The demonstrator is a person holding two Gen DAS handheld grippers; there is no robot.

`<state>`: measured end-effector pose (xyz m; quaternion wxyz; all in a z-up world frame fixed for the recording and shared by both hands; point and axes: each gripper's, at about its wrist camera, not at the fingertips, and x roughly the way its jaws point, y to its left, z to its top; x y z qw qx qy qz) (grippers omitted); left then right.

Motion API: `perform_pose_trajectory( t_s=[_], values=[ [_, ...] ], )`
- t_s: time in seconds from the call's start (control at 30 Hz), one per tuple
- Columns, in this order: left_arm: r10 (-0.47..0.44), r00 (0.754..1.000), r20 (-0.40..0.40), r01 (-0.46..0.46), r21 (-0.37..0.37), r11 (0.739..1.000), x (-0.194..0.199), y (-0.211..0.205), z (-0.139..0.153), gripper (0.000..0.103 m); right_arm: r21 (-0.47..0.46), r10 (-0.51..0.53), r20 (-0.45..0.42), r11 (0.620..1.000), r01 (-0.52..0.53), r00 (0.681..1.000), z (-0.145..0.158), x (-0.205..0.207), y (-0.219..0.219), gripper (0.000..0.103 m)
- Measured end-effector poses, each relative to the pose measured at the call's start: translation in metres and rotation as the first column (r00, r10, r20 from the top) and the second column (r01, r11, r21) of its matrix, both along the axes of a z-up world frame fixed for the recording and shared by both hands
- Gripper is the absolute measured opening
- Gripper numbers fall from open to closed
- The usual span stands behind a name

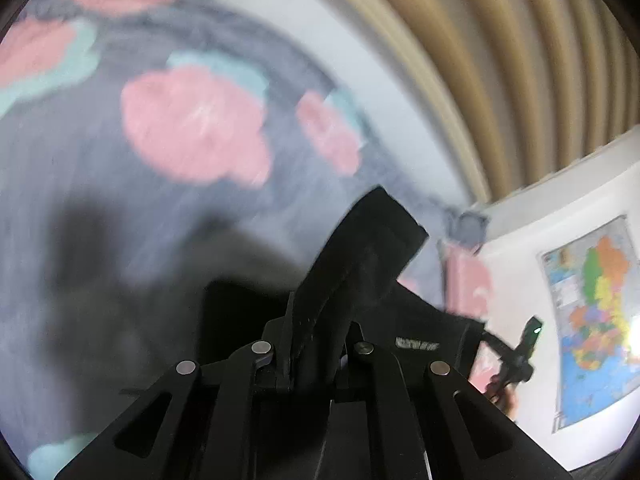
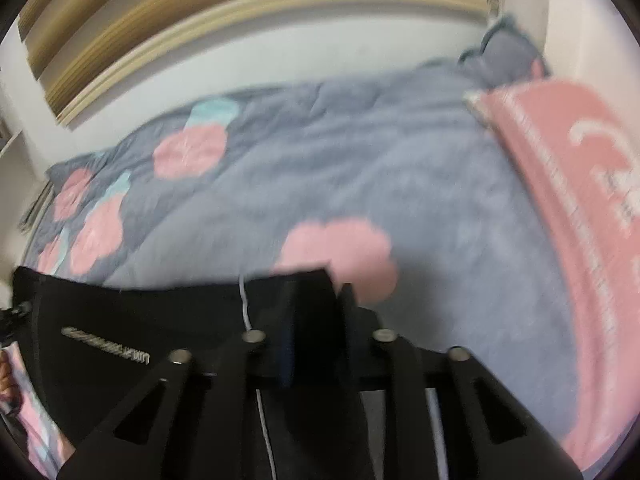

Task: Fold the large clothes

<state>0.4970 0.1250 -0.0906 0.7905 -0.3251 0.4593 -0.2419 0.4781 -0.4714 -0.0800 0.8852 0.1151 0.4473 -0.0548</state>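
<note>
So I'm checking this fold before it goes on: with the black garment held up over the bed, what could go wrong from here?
1. The left tongs seem to pinch only a narrow edge of the black garment, so it could slip out.
2. Both views are motion-blurred, which suggests fast movement; the stretch of cloth between the left and right tongs could go uneven.
3. The white cord hangs loose by the right tongs and may snag.
</note>
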Motion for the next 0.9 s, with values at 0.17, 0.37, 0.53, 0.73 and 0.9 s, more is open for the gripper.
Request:
perform_pose_trajectory(
  t_s=[0.17,0.37,0.53,0.73,0.9],
  values=[
    [-0.019,0.999,-0.040,0.024,0.123,0.992,0.034,-0.028,-0.013,0.010,0.043,-0.036,-0.017,0.998,0.036,0.999,-0.007,0.038,-0.006,0.014],
    [0.070,0.965,-0.255,-0.032,0.152,0.988,0.044,-0.020,-0.098,0.010,0.130,0.050,-0.131,0.991,-0.033,0.990,-0.055,0.035,0.015,0.067],
    [0.063,0.968,-0.242,-0.019,0.181,0.983,0.041,-0.020,-0.103,0.013,0.142,0.040,-0.165,0.990,-0.016,0.985,-0.073,0.014,0.014,0.072],
    [0.046,0.972,-0.230,-0.004,0.179,0.984,0.038,-0.017,-0.097,0.014,0.300,0.009,-0.210,0.952,0.056,0.978,-0.111,0.008,-0.012,0.087],
    [0.047,0.987,-0.154,-0.022,0.159,0.987,0.025,-0.017,-0.070,0.010,0.315,0.026,-0.158,0.949,0.026,0.987,-0.103,0.003,-0.004,0.016]
  ],
)
